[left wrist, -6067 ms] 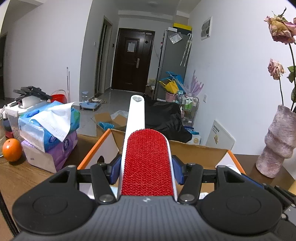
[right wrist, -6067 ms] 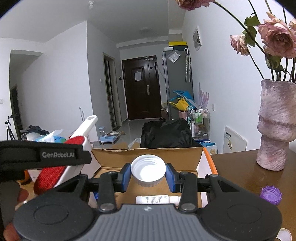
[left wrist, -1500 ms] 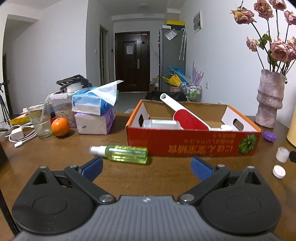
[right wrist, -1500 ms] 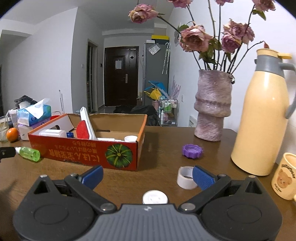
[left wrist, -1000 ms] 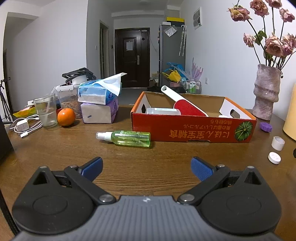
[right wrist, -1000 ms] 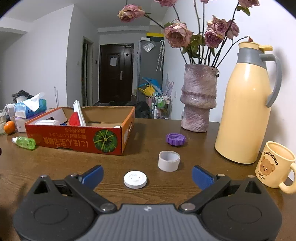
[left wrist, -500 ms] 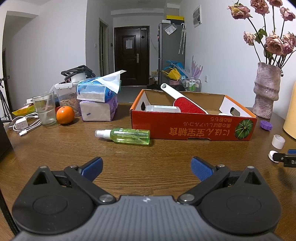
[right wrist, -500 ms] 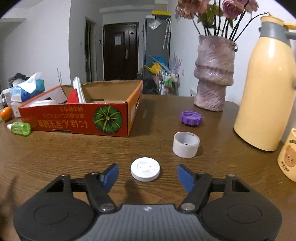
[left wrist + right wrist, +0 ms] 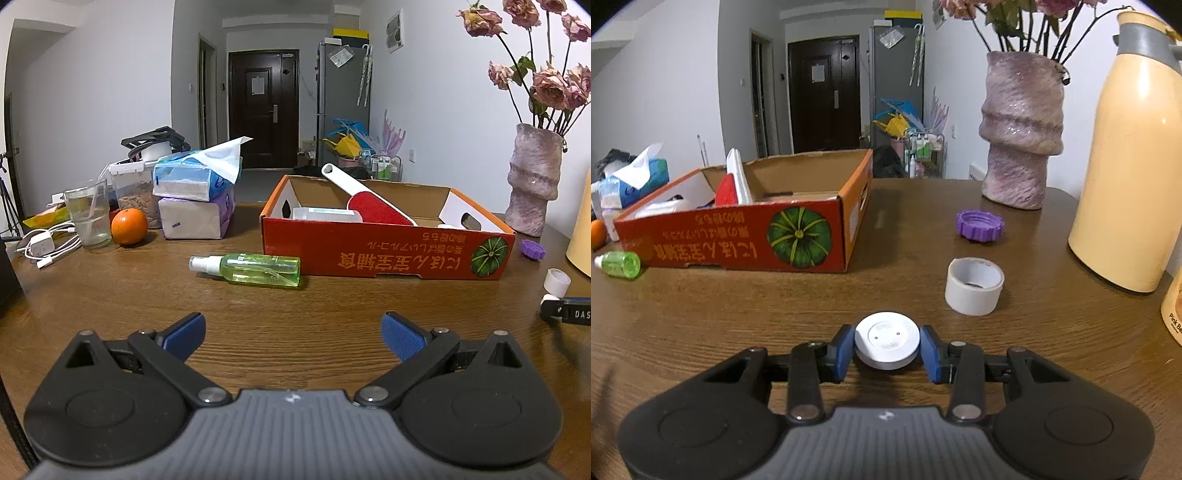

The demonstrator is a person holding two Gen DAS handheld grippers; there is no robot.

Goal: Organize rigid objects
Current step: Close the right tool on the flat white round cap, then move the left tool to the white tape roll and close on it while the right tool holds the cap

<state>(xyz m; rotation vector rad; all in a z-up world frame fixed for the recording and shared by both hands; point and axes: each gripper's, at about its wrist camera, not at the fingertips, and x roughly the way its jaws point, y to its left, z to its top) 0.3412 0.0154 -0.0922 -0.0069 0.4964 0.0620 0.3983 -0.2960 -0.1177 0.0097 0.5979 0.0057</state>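
- Two views, left wrist first. The left gripper (image 9: 293,334) hangs over the brown wooden table (image 9: 110,295) exactly where it was a second ago, blue pads spread wide, nothing between them.
- Ahead lies the green clear plastic spray bottle (image 9: 255,268) on its side, long axis running across the view, white nozzle to the left, just in front of the orange cardboard box with the pumpkin print (image 9: 388,251).
- The red-faced lint brush with a white handle (image 9: 369,201) leans in that box, handle up and to the left.
- New at the right edge: the right gripper's black tip now sits at the small flat white round cap (image 9: 547,298).
- Right wrist view. The right gripper (image 9: 887,353) has come forward and down, and its jaws have just been closing; the blue pads now clasp the white cap (image 9: 887,339) on both sides, cap flat on the table, no long axis, its face up.
- Judgement: grasp looks made, so lifting toward the box comes next.
- Beside it, untouched: white tape roll (image 9: 974,291), purple ridged lid (image 9: 979,225).
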